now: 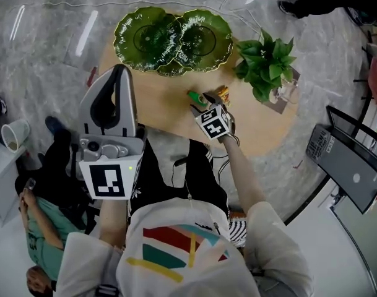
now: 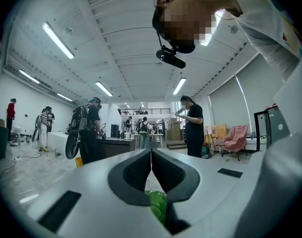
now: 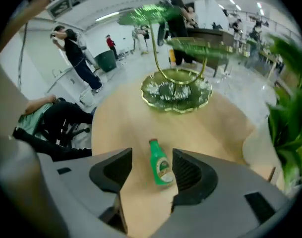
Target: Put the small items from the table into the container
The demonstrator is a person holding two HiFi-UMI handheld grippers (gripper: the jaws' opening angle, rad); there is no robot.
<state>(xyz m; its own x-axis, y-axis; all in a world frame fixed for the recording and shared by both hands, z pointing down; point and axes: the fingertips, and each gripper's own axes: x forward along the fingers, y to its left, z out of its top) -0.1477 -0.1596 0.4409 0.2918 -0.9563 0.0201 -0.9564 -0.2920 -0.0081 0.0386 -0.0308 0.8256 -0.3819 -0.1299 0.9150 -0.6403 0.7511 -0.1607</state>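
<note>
Your right claw [image 3: 151, 158] stands wide apart, tilted down so the small green bottle with a red cap [image 3: 160, 165], lying lower centre on the round wooden bench [image 3: 116, 128], sits untouched between its jaws, seemingly ready for clamping and carrying to the green leaf-shaped glass dish [image 3: 176, 90] above, while your left claw [image 2: 151, 155] is closed, empty.

- Round wooden table [image 1: 169, 98], pale top
- Green leaf-shaped dish [image 1: 173, 39] sits at its far edge
- Potted plant [image 1: 265, 64] on the right side
- Small green bottle [image 1: 195, 96] lying flat mid-table, yellowish item [image 1: 221, 92] just beside it
</note>
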